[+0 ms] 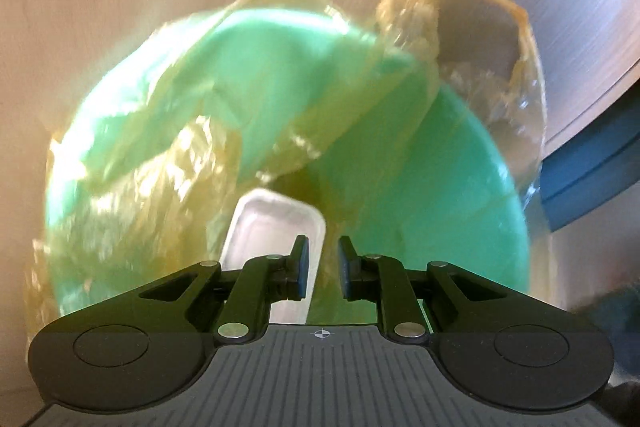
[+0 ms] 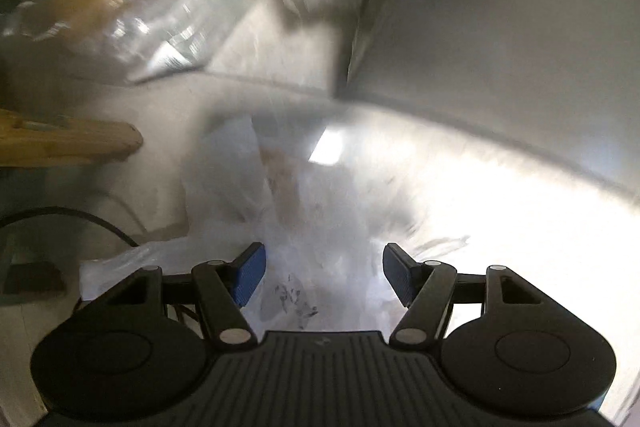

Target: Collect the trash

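Left gripper (image 1: 323, 263) has its jaws narrow, and whether they pinch the yellowish bag (image 1: 248, 131) I cannot tell. That bag lines a green bin (image 1: 420, 195), with a white tray (image 1: 276, 223) lying inside. Right gripper (image 2: 323, 275) gapes wide, gripping nothing, above blurred white crumpled trash (image 2: 288, 227) on a pale floor (image 2: 500, 195).
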### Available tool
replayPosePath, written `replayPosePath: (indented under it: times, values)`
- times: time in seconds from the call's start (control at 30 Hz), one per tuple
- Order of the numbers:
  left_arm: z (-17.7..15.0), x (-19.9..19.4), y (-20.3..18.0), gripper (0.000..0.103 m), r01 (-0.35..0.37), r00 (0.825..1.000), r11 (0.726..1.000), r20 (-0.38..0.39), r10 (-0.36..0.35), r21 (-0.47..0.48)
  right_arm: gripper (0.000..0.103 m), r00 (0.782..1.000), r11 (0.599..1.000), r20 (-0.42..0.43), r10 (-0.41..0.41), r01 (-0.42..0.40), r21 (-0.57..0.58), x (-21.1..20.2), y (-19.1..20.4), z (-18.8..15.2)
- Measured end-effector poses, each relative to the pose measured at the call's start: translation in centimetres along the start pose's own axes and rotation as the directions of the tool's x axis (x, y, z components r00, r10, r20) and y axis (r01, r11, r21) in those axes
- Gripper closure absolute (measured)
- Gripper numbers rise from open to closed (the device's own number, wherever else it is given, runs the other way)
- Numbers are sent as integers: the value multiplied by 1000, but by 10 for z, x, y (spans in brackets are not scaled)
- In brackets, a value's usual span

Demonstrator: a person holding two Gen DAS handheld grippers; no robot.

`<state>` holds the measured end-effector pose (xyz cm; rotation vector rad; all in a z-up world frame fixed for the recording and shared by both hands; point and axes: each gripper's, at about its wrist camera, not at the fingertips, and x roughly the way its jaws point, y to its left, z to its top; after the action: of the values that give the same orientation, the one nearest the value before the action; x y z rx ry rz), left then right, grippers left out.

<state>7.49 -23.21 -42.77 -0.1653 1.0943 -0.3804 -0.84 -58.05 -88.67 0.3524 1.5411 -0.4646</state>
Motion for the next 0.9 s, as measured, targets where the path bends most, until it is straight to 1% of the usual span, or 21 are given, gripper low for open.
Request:
replayPosePath:
  times: [0.03,0.07,0.1,0.13,0.17,0.23,0.3,0.43,0.5,0.57,0.63,0.7,0.77,0.8,0.83,0.87,0.9]
  values:
    - [-1,-2,-1,85,4,1000,1000,-1,-4,-8,68,1000,1000,-19,12,-11,17,0,0,-3]
    - [-3,-4,-2,85,9,1000,1000,0,-9,-13,78,999,999,-42,17,-16,34,-3,1,-7]
    - [-4,-7,-3,85,8,1000,1000,-4,-8,-17,90,998,998,-51,34,-31,55,-12,0,-11]
    - [-5,-11,-5,85,5,1000,1000,-12,-6,-25,97,997,995,-44,64,-60,77,-28,-1,-17]
    - [-6,-15,-5,85,8,1000,999,-19,-9,-36,97,995,991,-28,100,-97,97,-50,-3,-22]
    - [-5,-29,-10,85,11,1000,999,-26,-12,-54,98,986,977,9,166,-166,136,-107,-10,-35]
    - [-5,-46,-12,85,7,999,997,-34,-10,-70,98,974,962,53,219,-224,158,-176,-20,-46]
    - [1,-86,-17,85,-34,997,992,-66,26,-124,98,952,958,162,259,-275,85,-340,-35,-62]
    - [9,-110,-21,85,-38,997,986,-76,26,-161,98,934,951,211,289,-304,45,-423,-44,-67]
    - [15,-139,-25,85,-51,996,984,-77,38,-174,98,912,944,261,317,-330,7,-505,-42,-78]
    - [25,-168,-27,85,-52,996,982,-81,38,-181,98,885,934,307,349,-356,-37,-582,-32,-90]
    - [36,-196,-31,85,-40,996,982,-83,25,-184,98,852,919,351,389,-384,-84,-651,-18,-104]
    - [47,-222,-35,85,-4,999,985,-54,-5,-174,98,810,892,380,446,-434,-123,-709,-2,-113]
    - [52,-235,-37,85,12,999,986,-31,-17,-167,98,793,879,386,472,-455,-140,-731,7,-116]
    - [56,-247,-36,85,26,1000,986,-6,-27,-163,98,781,870,387,489,-466,-159,-748,18,-119]
    - [59,-258,-35,85,39,999,986,14,-37,-162,98,776,865,385,499,-469,-176,-759,30,-117]
    - [62,-265,-34,85,49,999,985,32,-45,-165,97,781,866,374,500,-463,-189,-764,43,-113]
